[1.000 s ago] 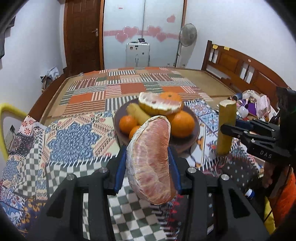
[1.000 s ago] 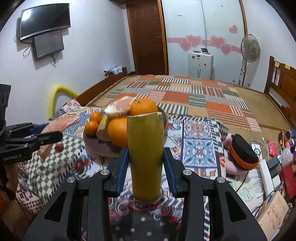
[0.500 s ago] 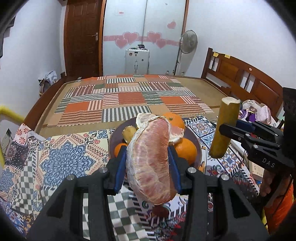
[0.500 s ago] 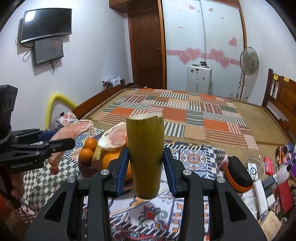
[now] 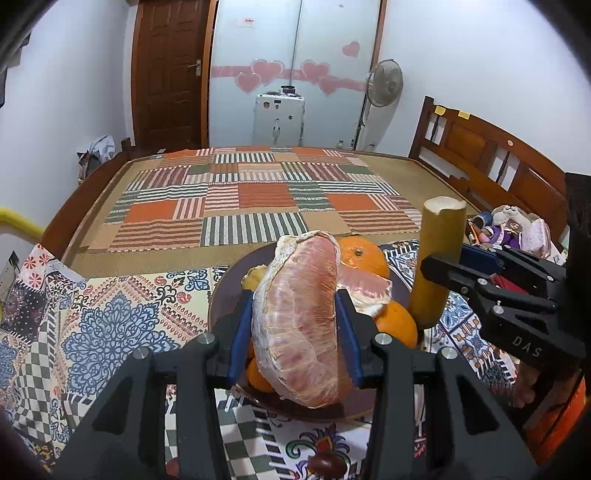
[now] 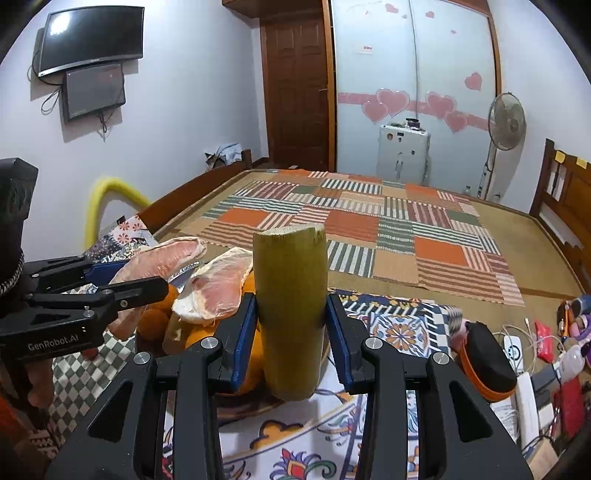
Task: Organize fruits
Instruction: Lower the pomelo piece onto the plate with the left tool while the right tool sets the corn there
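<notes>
Fruits plate (image 5: 229,291) | patterned cloth (image 5: 110,325) | bed, striped mat (image 5: 258,195)

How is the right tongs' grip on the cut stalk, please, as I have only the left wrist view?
Observer: Head-on, both blue pads of the right tongs press the cut stalk at about its middle, and it stands upright.
Operator: Thank you. Does anything lie to the right of the plate?
Observer: Yes, a black case with an orange band lies on the cloth, to the right of the plate.
Operator: Is anything mounted on the wall to the left?
Observer: A dark television, with a smaller screen just below it.
</notes>
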Demonstrator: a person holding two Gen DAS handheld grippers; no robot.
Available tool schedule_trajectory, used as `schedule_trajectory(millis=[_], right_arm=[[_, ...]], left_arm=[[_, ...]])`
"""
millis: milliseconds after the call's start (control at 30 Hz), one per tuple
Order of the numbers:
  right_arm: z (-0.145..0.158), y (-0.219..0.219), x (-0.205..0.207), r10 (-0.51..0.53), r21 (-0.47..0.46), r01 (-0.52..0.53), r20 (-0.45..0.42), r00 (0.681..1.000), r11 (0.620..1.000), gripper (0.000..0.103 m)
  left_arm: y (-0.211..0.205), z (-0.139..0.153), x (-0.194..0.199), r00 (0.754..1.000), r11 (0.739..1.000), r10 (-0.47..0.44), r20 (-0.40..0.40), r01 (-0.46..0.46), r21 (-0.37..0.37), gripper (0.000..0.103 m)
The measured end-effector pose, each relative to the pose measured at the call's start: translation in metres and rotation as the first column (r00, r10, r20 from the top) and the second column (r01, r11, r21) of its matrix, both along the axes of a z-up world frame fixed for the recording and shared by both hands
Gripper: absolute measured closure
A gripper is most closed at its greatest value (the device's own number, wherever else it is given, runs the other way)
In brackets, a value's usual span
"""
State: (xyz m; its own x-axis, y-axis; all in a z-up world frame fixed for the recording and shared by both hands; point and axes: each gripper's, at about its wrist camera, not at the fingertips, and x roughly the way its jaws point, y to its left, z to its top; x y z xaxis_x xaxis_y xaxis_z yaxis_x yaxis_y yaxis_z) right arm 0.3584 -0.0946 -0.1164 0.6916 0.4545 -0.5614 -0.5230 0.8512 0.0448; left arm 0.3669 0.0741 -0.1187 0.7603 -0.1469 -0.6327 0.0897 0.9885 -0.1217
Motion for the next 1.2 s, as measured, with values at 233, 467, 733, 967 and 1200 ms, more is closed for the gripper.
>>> schedule_trajectory(millis=[233, 467, 733, 967, 1200], right_arm=[[-0.002, 0.01, 0.003, 0.009, -0.045, -0.009, 0.011, 1.0, 0.999, 0.068], [-0.005, 0.02, 0.011, 0.02, -0.087, -0.02, 0.003, 1.0, 0.996, 0.068], [-0.013, 0.025, 0.015, 0.024, -0.103, -0.026, -0.022, 0.999, 0.994, 0.066], [-0.008, 0.017, 0.016, 0.035, -0.047, -0.038, -0.061, 0.997, 0.998, 0.061], [0.004, 0.013, -0.007, 0.027, -0.06, -0.026, 0.01, 1.0, 0.998, 0.045]], left_arm=[[-0.003, -0.004, 0.01, 1.0, 1.0, 0.0, -0.005, 0.0, -0.006, 0.06], [-0.008, -0.012, 0.013, 1.0, 1.0, 0.006, -0.012, -0.006, -0.001, 0.06], [-0.007, -0.015, 0.012, 1.0, 1.0, 0.009, -0.021, -0.009, -0.017, 0.06], [-0.004, -0.014, 0.009, 1.0, 1.0, 0.017, -0.021, -0.018, -0.009, 0.055], [-0.003, -0.005, -0.008, 1.0, 1.0, 0.007, -0.013, -0.007, -0.008, 0.05]])
